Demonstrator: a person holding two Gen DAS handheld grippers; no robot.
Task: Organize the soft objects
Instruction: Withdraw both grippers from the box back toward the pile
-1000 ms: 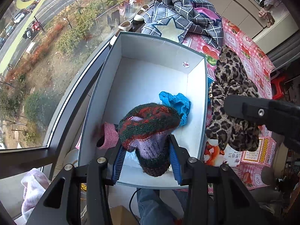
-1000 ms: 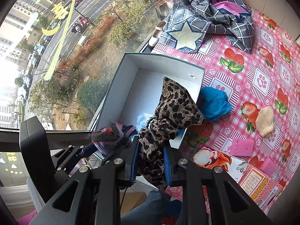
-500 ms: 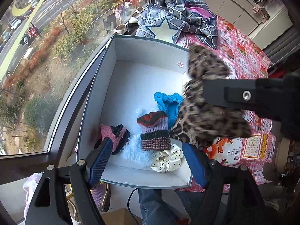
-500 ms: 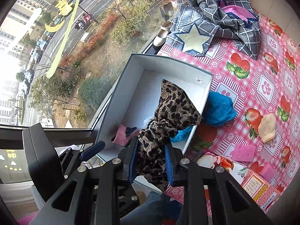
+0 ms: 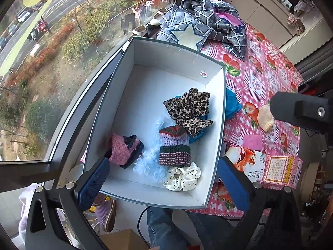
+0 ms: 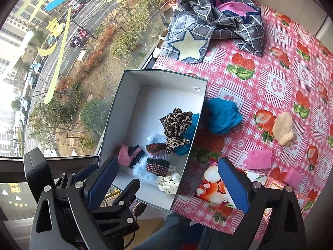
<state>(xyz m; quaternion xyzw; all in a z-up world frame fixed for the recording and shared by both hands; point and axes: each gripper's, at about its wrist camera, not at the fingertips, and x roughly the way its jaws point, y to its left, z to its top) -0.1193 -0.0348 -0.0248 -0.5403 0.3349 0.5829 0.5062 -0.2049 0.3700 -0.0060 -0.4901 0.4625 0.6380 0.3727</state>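
An open grey box (image 5: 223, 125) stands at the table's window side. In it lie a leopard-print cloth (image 5: 189, 108), a striped knit hat (image 5: 174, 148), a pink knit piece (image 5: 122, 150), pale blue fluff (image 5: 147, 164) and a white dotted scrunchie (image 5: 183, 179). My left gripper (image 5: 164, 173) hangs over the box's near end, jaws opening wide, nothing between them. My right gripper (image 6: 167, 177) hovers over the box's near right corner, jaws also opening and empty. On the tablecloth lie a blue cloth (image 6: 222, 114), a beige mitten (image 6: 284, 128) and a pink sponge (image 6: 259, 159).
A plaid cloth with a star patch (image 6: 208, 27) is heaped at the table's far end. A tissue pack (image 5: 247, 162) and a pink carton (image 5: 281, 170) sit by the box's near right corner. A window runs along the left. A person's jeans leg (image 5: 162, 229) shows below.
The left jaws spread and the knit hat dropped into the box. The right jaws spread too, and the leopard cloth now lies in the box beside the hat.
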